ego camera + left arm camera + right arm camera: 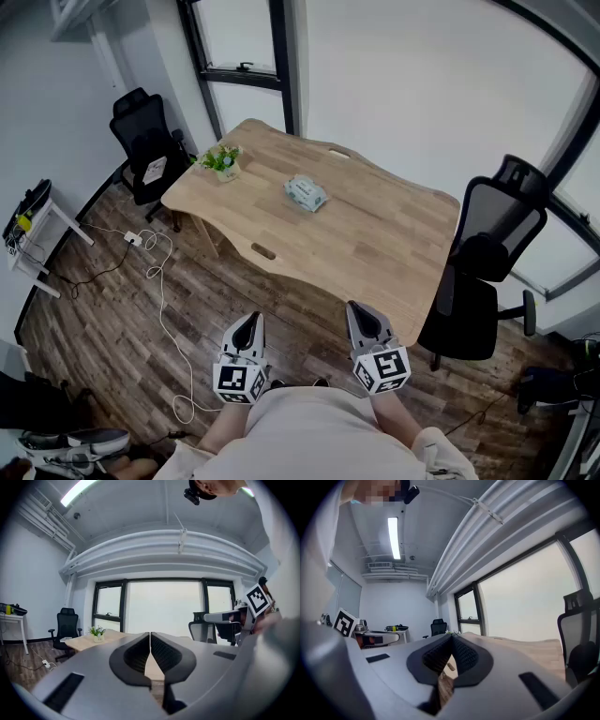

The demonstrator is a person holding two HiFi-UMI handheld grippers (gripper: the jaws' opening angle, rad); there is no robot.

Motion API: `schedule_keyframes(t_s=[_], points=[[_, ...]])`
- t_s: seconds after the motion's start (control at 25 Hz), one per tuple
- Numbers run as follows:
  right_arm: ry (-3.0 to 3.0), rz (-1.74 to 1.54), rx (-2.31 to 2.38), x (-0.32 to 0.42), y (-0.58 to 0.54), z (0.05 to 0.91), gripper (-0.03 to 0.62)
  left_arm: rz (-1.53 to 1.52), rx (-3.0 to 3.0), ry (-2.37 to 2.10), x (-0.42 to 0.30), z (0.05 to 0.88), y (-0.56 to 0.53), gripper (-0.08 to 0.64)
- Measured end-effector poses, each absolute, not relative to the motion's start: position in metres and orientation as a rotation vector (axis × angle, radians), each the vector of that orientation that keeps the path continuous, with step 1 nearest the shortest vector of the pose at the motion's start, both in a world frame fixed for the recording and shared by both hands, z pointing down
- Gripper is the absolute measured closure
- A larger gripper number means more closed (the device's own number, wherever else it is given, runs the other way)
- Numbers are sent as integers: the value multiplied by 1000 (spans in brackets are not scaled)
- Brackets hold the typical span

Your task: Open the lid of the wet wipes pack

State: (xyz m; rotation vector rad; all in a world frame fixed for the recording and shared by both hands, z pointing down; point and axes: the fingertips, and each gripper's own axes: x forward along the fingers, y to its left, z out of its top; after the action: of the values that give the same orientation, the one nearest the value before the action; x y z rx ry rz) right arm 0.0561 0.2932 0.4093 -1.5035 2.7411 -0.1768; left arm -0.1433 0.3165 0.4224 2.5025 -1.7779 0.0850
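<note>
A pale blue-white wet wipes pack (306, 192) lies near the middle of a light wooden table (375, 244), far from both grippers. My left gripper (249, 323) and right gripper (360, 312) are held close to my body, over the floor in front of the table's near edge. Both point level toward the table. In the left gripper view the left gripper (150, 634) has its jaws pressed together with nothing between them. The right gripper (451, 637) is likewise shut and empty in the right gripper view. The pack's lid is too small to make out.
A small potted plant (223, 161) stands at the table's left corner. Black office chairs stand at the left (142, 141) and right (487, 267) of the table. A white cable (161, 291) trails over the wood floor at the left. A white side table (37, 234) is at far left.
</note>
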Motion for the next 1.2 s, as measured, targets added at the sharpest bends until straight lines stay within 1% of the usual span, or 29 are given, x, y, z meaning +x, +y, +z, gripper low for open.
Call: schedule_keyframes(t_s=[0.44,1.2], points=[[2734,-177,-1495,47,296,406,586,95,2519,-1791,-148,416,317,537],[2692,-200,-1521,55,296,406,584,139,2557,-1808,-140,410,316,537]])
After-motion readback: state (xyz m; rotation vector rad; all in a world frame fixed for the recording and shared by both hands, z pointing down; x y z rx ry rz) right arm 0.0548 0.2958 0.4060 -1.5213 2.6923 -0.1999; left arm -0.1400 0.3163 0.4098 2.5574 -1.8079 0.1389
